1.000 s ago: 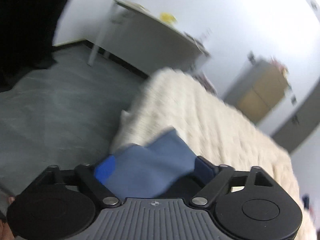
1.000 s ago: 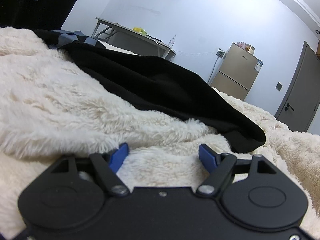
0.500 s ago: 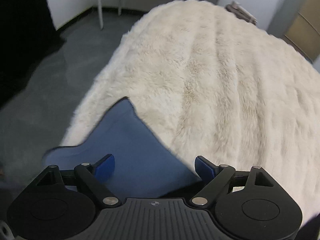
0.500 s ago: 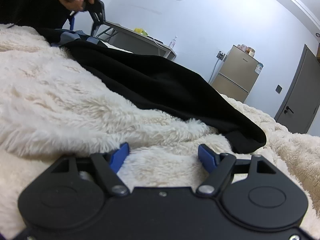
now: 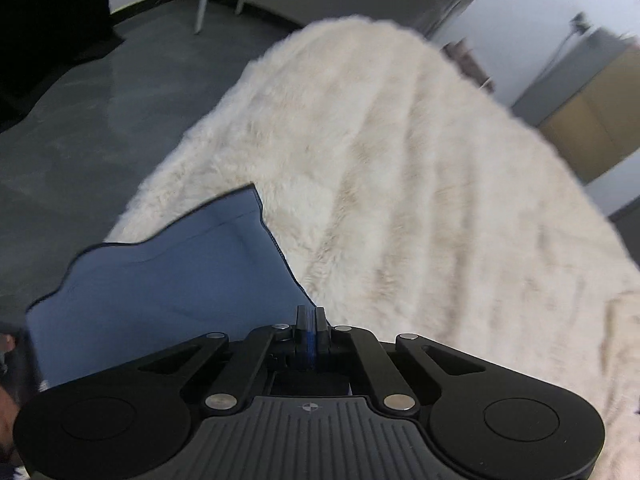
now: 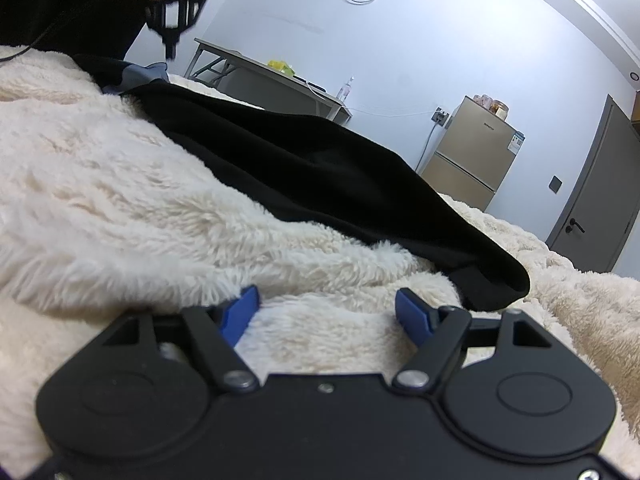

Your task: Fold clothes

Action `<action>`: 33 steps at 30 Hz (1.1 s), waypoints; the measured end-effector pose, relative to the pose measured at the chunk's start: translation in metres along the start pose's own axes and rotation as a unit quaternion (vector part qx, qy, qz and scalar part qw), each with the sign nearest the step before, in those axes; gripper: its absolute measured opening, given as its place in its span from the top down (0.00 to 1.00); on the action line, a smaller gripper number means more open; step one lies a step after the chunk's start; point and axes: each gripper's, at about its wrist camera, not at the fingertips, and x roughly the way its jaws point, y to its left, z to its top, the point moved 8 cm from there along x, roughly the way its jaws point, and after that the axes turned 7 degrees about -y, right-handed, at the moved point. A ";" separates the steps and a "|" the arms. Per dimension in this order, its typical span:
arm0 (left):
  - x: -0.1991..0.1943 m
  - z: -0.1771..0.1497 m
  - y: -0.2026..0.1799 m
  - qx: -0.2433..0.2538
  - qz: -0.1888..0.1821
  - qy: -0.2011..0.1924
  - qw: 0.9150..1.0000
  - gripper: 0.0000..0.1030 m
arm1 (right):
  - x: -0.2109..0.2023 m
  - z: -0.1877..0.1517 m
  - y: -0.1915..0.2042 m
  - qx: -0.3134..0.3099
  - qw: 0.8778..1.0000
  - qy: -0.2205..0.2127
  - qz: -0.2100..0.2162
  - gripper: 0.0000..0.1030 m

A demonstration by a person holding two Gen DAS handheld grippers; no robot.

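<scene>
A black garment point(image 6: 320, 176) lies spread on the cream fluffy blanket point(image 6: 120, 200), with a blue-grey part point(image 6: 140, 74) at its far end. In the left wrist view that blue-grey cloth point(image 5: 160, 280) lies at the blanket's point(image 5: 400, 200) edge. My left gripper point(image 5: 310, 316) is shut above the cloth's right edge; I cannot tell if it pinches any cloth. It also shows in the right wrist view point(image 6: 176, 20), held in a hand above the blue part. My right gripper point(image 6: 326, 306) is open and empty, resting low on the blanket just short of the garment's near hem.
The blanket's left edge drops to a grey floor point(image 5: 80, 120). A grey table point(image 6: 272, 84) stands against the far wall, with a fridge point(image 6: 468, 152) and a grey door point(image 6: 596, 200) to the right. The person's dark clothing point(image 6: 68, 0) is at the upper left.
My left gripper has shut, from wide open half a second ago, and has lifted a little over the blue-grey cloth. My right gripper has stayed still and open.
</scene>
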 end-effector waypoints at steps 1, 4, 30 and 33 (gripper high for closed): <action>-0.008 0.002 0.002 -0.003 -0.010 0.007 1.000 0.94 | 0.000 0.000 0.000 -0.001 1.000 0.000 0.000 0.28; -0.020 0.014 -0.003 0.030 -0.056 -0.005 0.998 0.27 | 0.000 0.001 0.001 -0.004 1.000 0.002 -0.001 0.27; 0.109 -0.006 -0.056 0.653 -0.187 0.103 0.726 0.46 | 0.002 -0.001 0.006 -0.024 1.000 0.007 -0.009 0.28; 0.121 -0.014 -0.049 0.669 -0.172 0.145 0.709 0.46 | 0.002 -0.001 0.007 -0.032 0.999 0.007 -0.013 0.28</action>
